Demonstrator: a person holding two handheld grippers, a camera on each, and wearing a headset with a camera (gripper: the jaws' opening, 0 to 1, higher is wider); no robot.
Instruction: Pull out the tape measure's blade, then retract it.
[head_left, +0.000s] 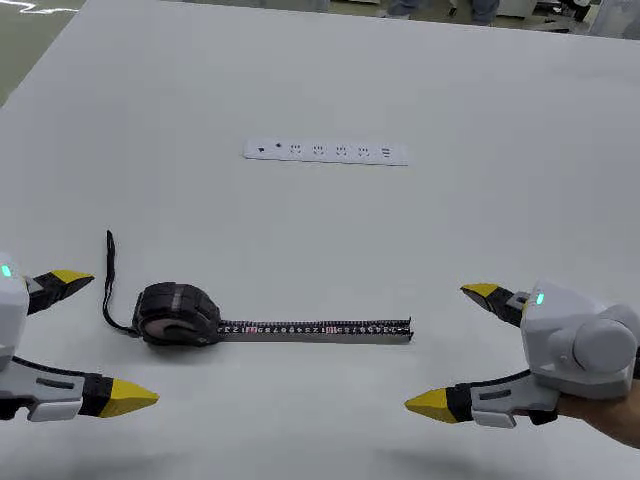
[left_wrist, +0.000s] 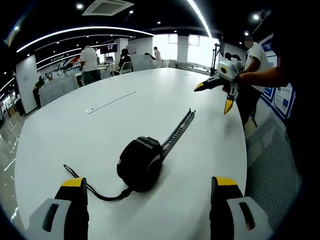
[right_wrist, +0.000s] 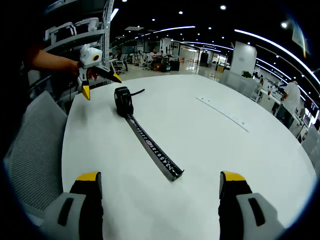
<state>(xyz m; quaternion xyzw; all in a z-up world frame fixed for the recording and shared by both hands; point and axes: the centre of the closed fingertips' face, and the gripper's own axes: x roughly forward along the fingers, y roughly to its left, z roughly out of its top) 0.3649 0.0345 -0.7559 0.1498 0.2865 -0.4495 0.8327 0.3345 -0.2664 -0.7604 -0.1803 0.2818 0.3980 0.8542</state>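
Tape measure (head_left: 178, 314) lies toward the surface's (head_left: 400, 230) near edge, blade (head_left: 315, 329) extended parallel to it; the released left tool (head_left: 118, 338) sits nearer its body, the released right tool (head_left: 440, 347) nearer the blade's tip.

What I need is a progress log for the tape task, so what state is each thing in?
Black tape measure case: lying on the white table, not held.
Its metal blade: part pulled out, flat on the table.
Black wrist strap: loose on the table.
White socket strip: flat, nothing plugged in.
Left gripper: open, holding nothing.
Right gripper: open, holding nothing.
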